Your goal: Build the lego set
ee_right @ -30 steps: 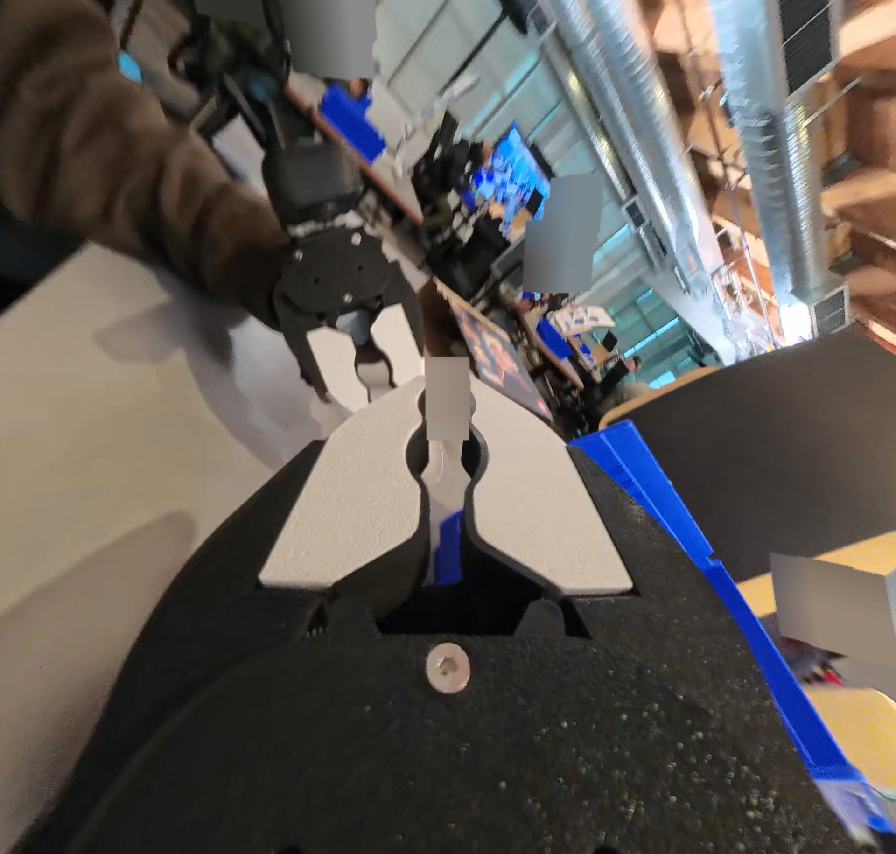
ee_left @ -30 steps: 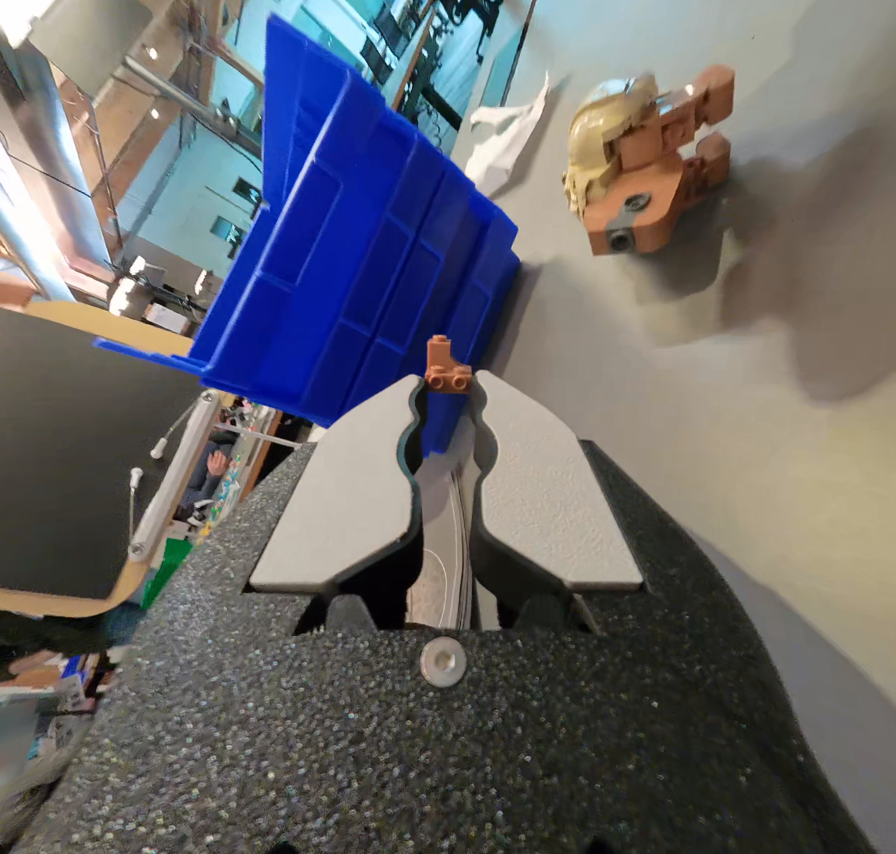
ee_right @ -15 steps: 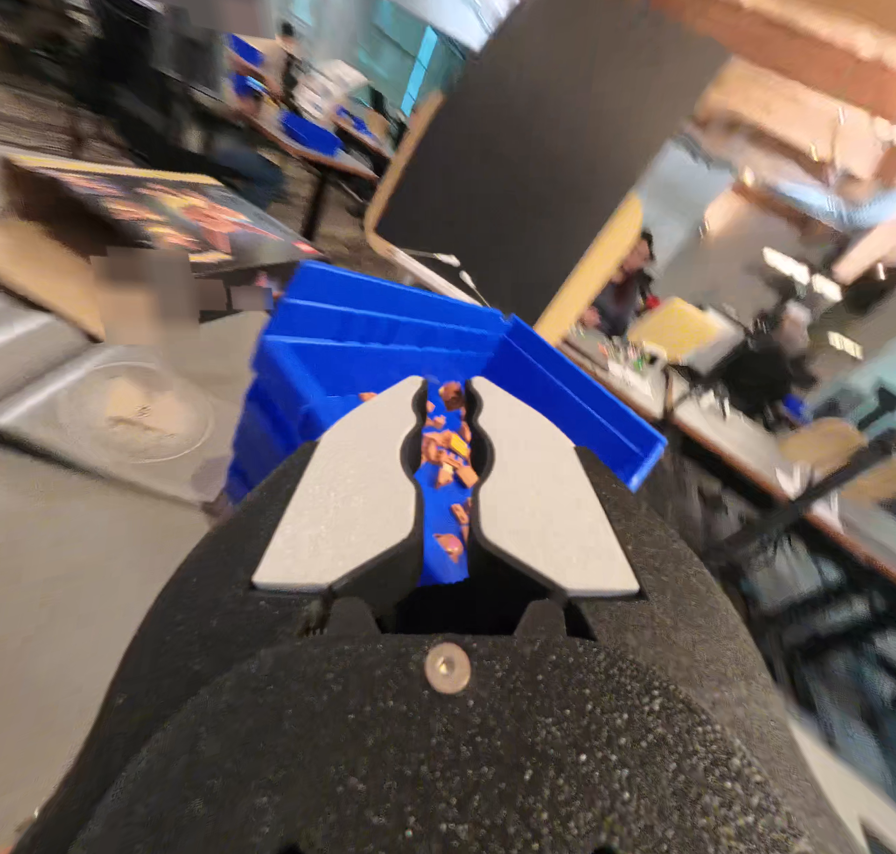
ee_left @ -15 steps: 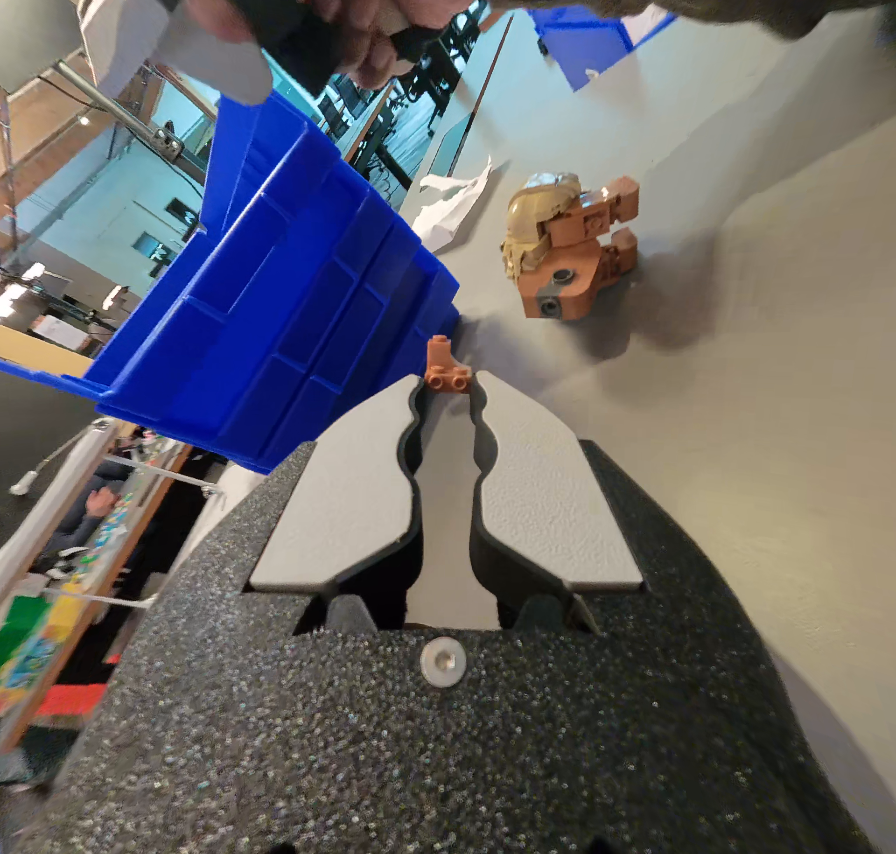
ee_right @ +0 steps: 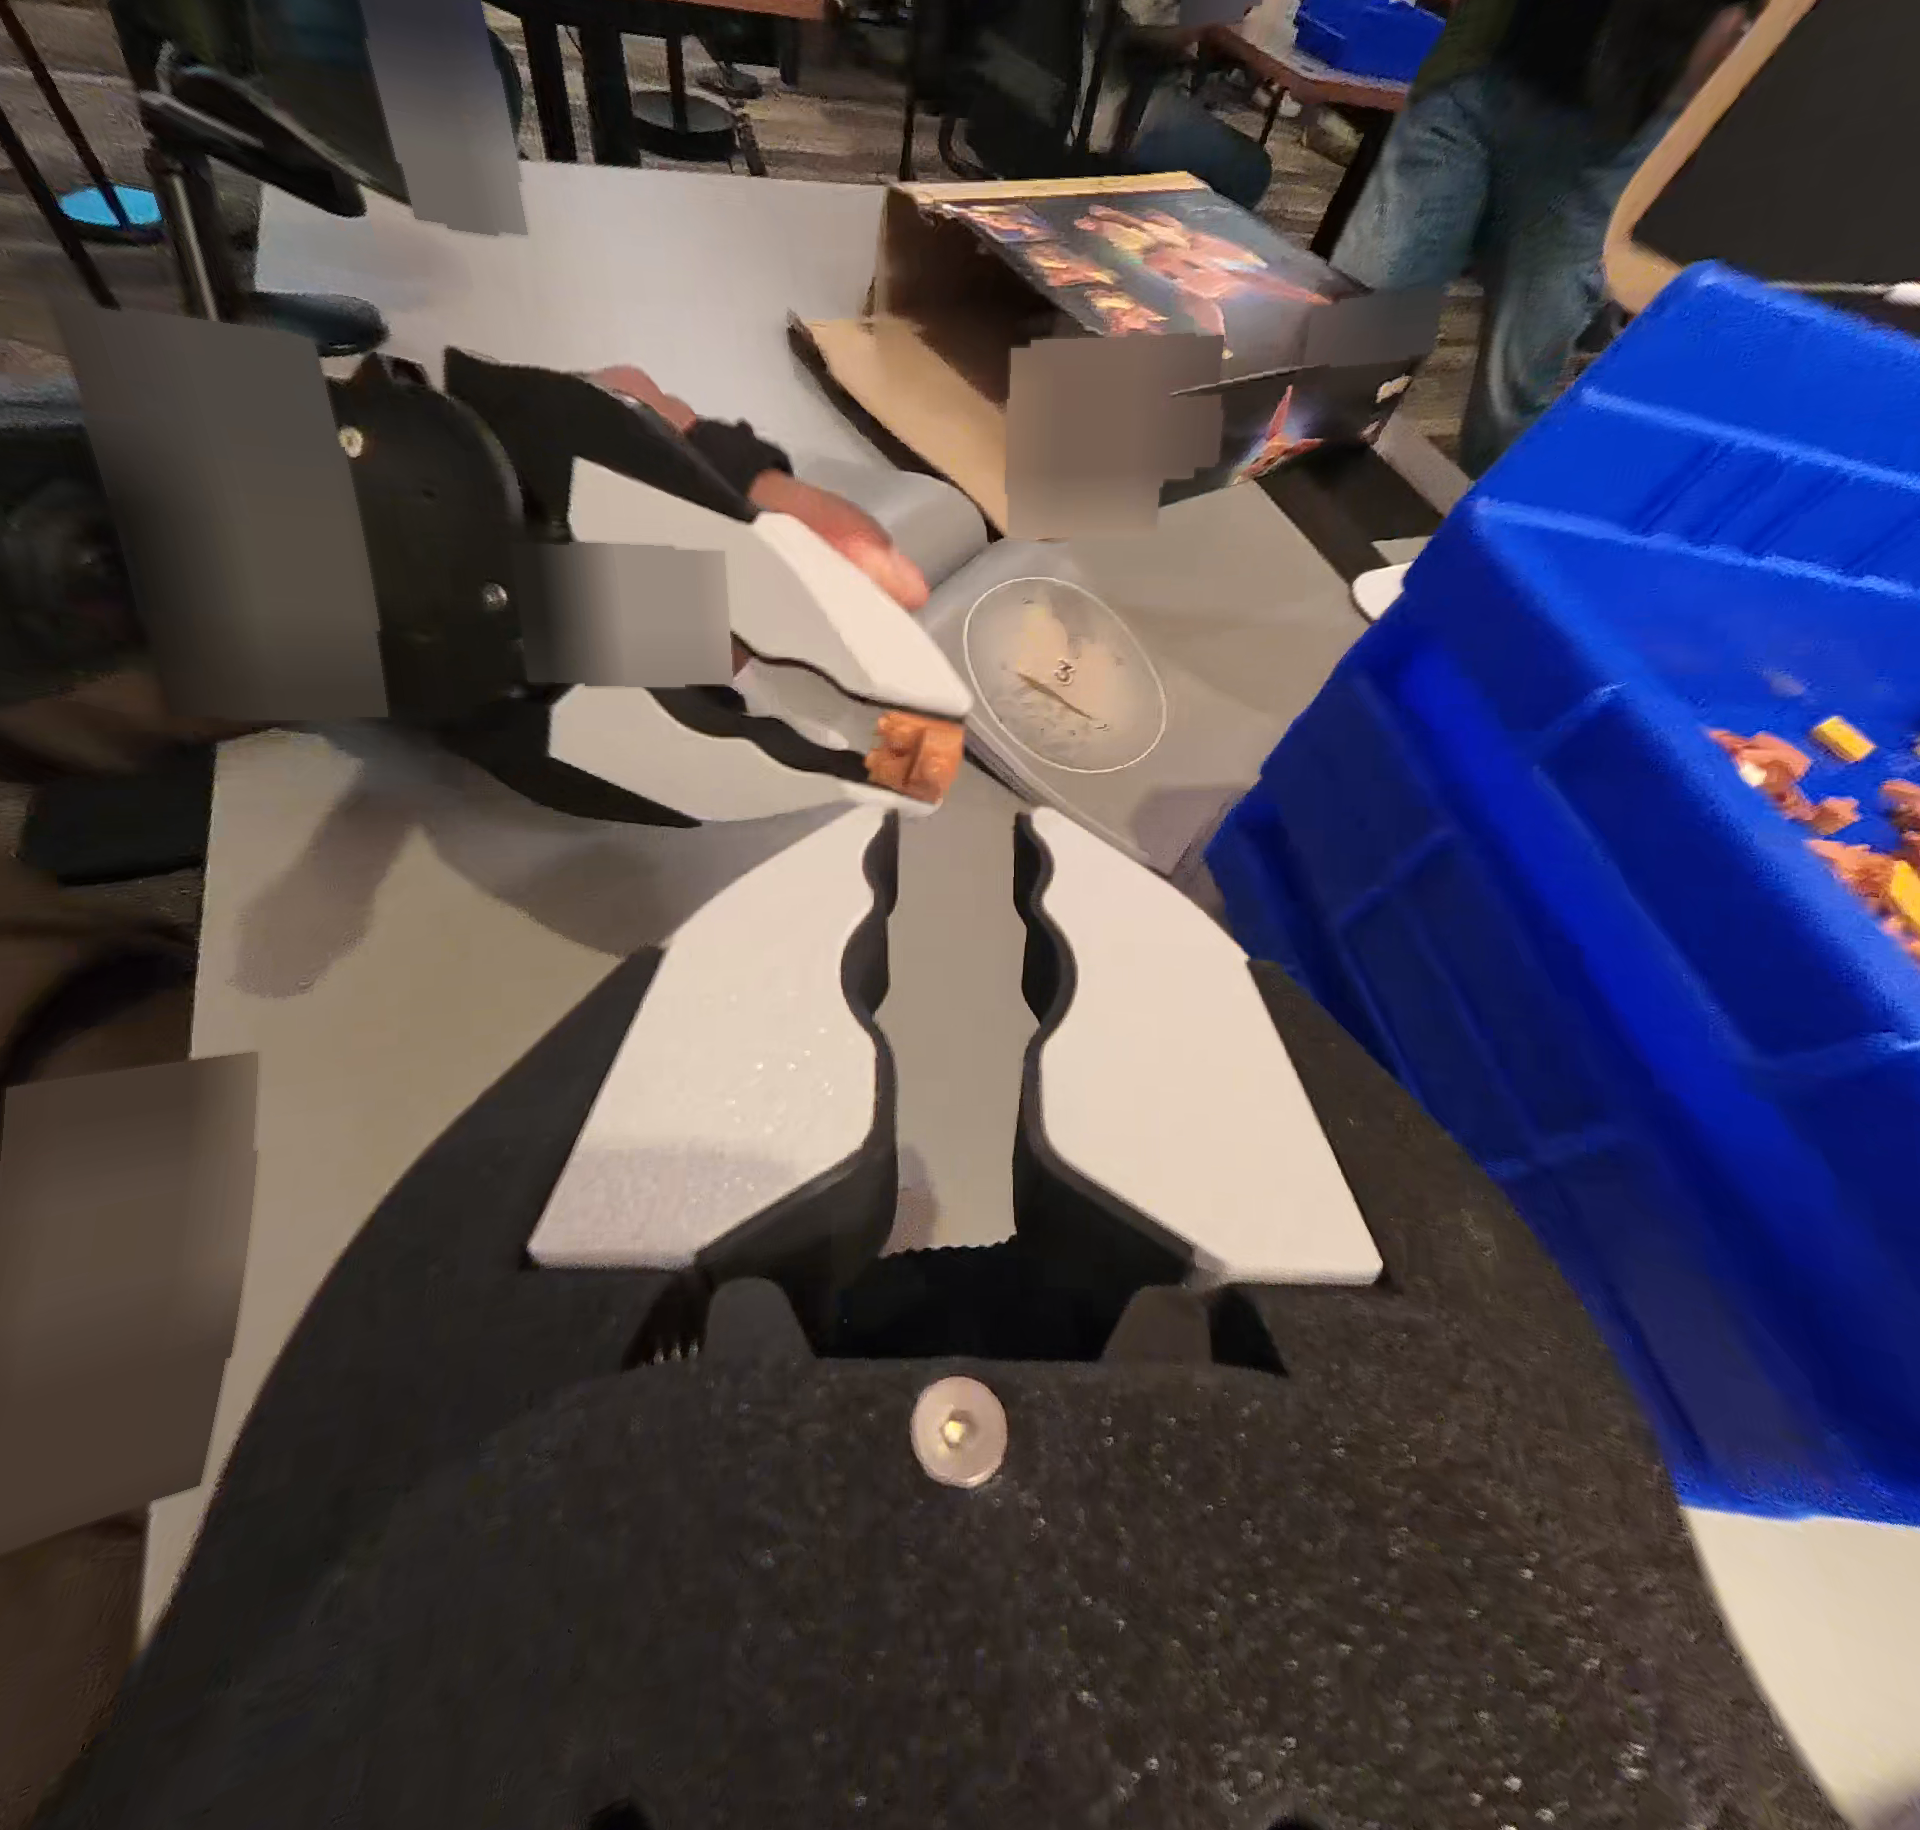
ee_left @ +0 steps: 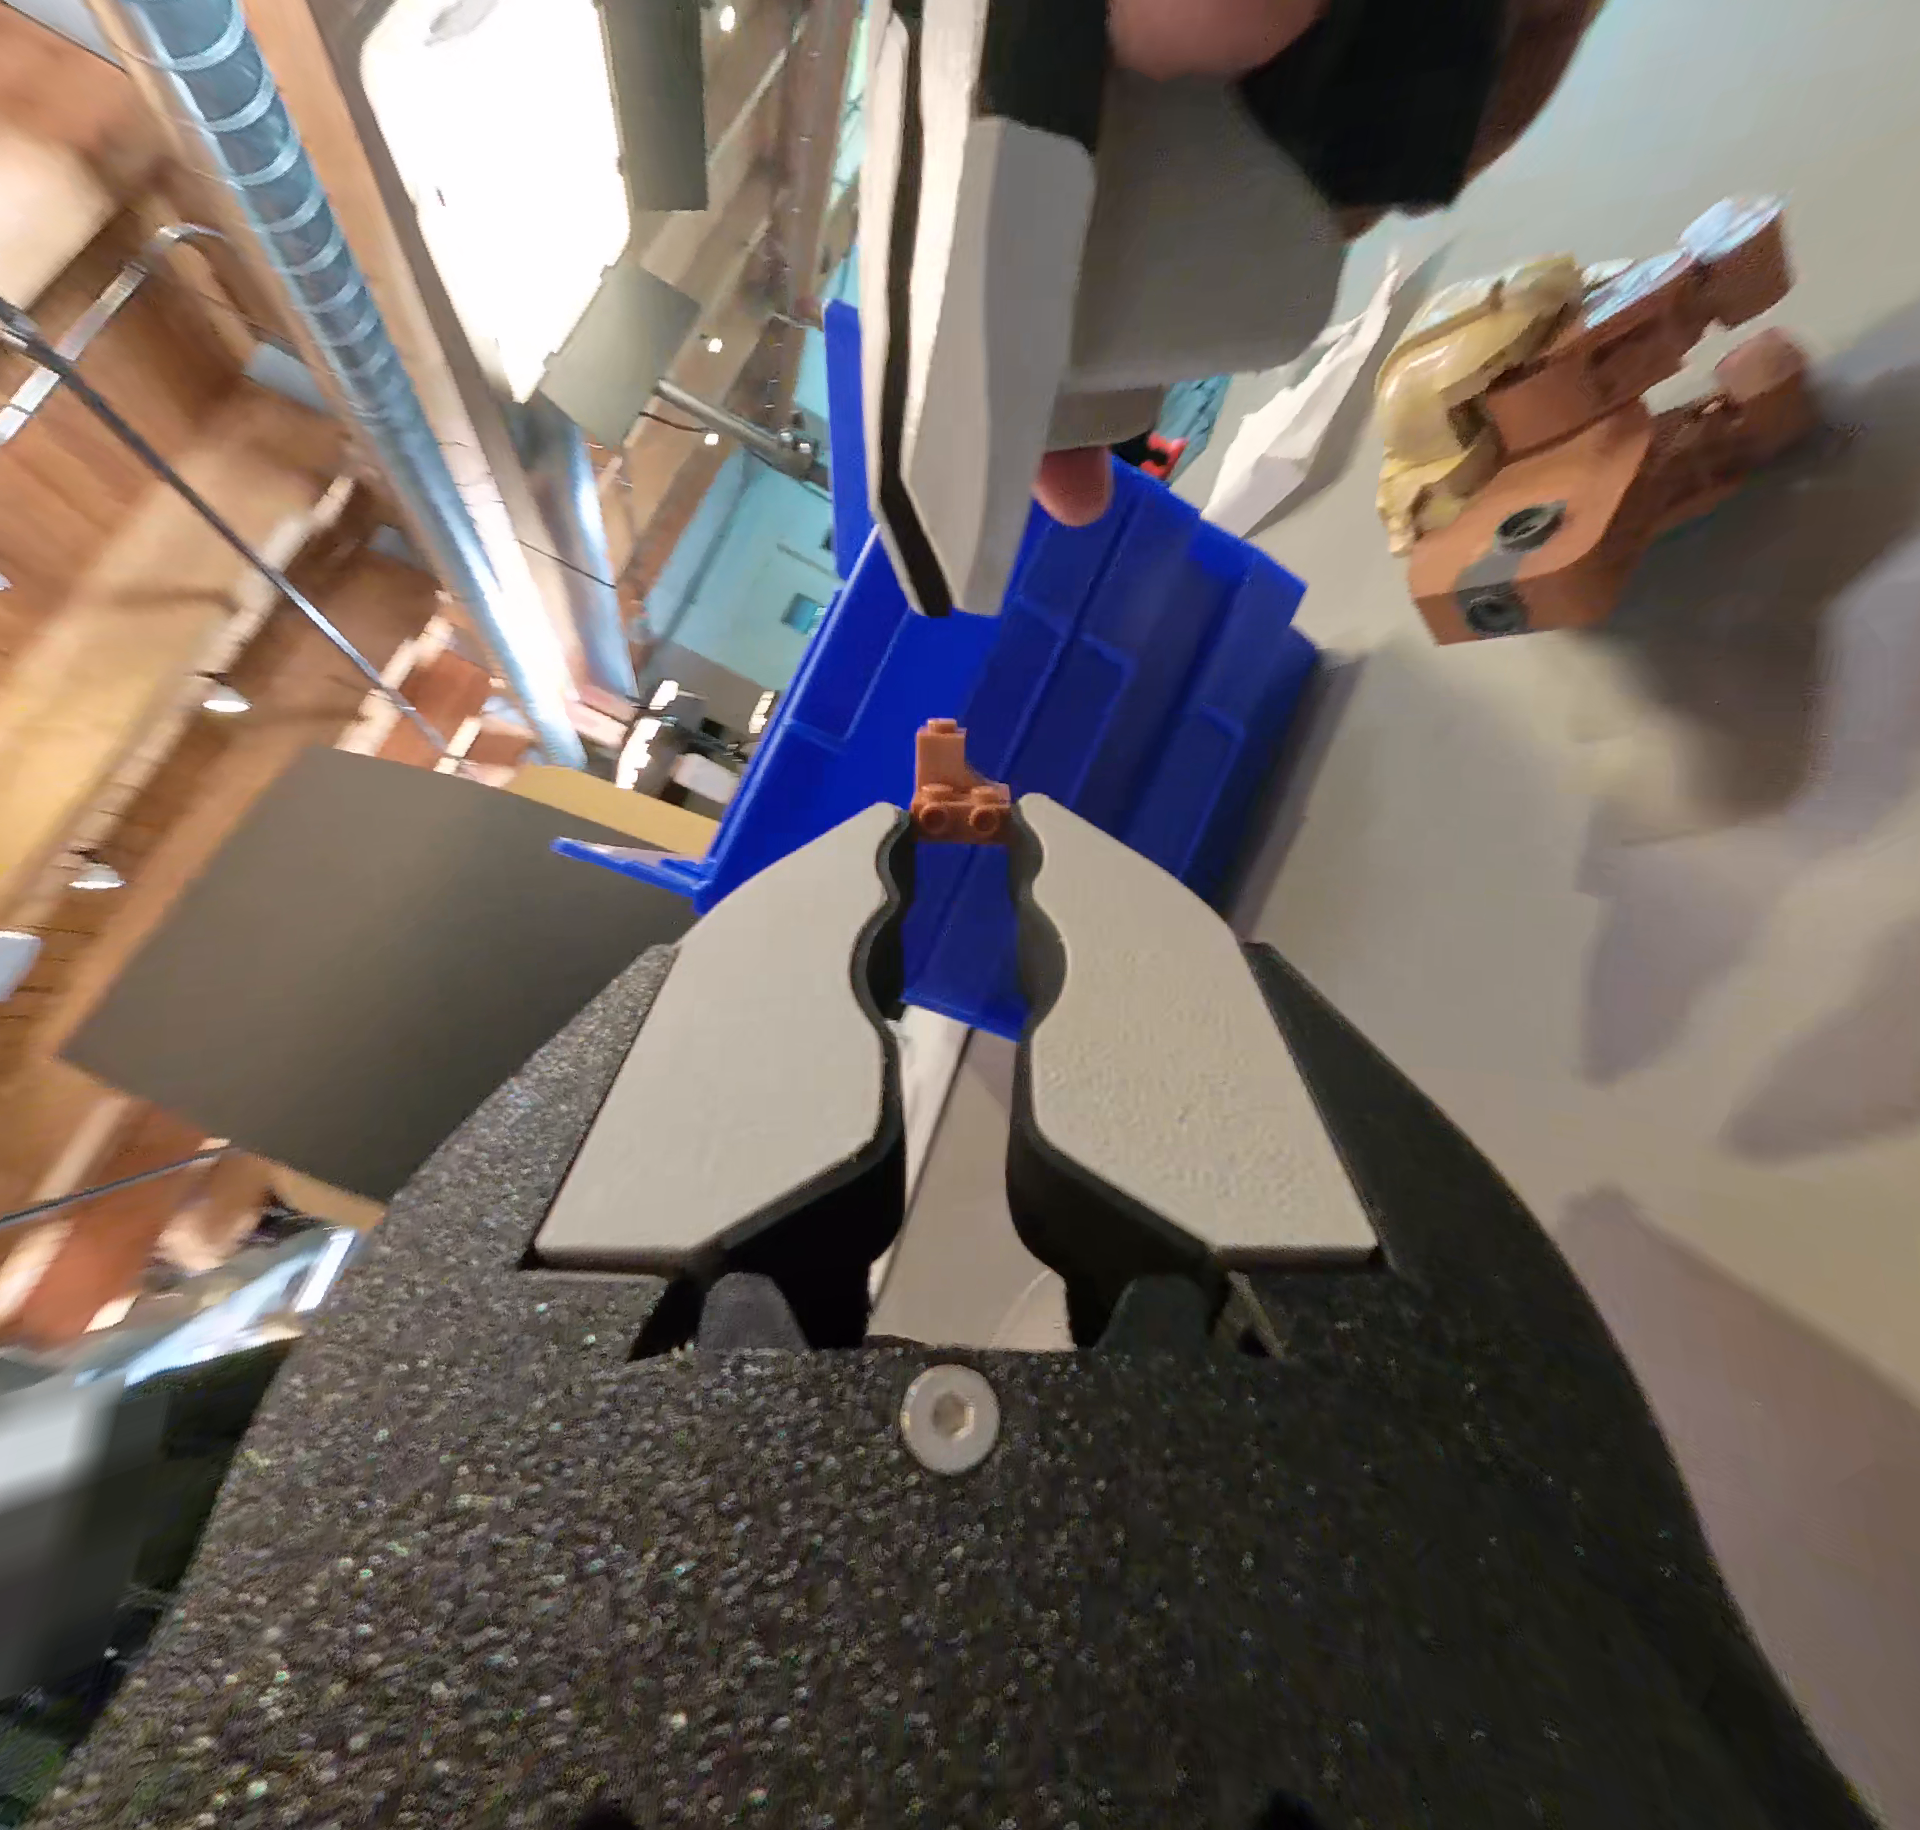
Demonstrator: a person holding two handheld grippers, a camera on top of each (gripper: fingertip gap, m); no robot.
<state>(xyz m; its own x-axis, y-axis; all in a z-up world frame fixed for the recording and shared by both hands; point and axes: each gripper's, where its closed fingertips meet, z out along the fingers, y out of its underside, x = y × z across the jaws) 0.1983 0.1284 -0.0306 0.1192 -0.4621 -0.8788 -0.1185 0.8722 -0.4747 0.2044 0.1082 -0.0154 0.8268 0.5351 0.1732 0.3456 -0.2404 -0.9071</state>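
Note:
My left gripper (ee_left: 958, 824) is shut on a small brown lego bracket piece (ee_left: 956, 793), held at the fingertips in front of the blue bin (ee_left: 1143, 700). The right wrist view shows the same gripper (ee_right: 914, 741) with the brown piece (ee_right: 914, 757) pinched between its pads. My right gripper (ee_right: 954, 824) is open and empty, its tips just below that piece; it also shows from the side in the left wrist view (ee_left: 935, 533), above the bin. A partly built brown and tan lego model (ee_left: 1558, 461) lies on the grey table (ee_left: 1662, 949).
The blue bin (ee_right: 1610, 845) holds several loose brown and yellow lego pieces (ee_right: 1829, 793). A clear plastic bag with a round mark (ee_right: 1060, 679) and an opened cardboard set box (ee_right: 1091, 274) lie on the table. White paper (ee_left: 1299, 430) lies behind the bin. Left and right tips are no more than a few centimetres apart.
My right gripper has swung round from facing the bin to facing the left gripper, and its jaws have opened wider. My left gripper has kept the brown piece and tilted upward.

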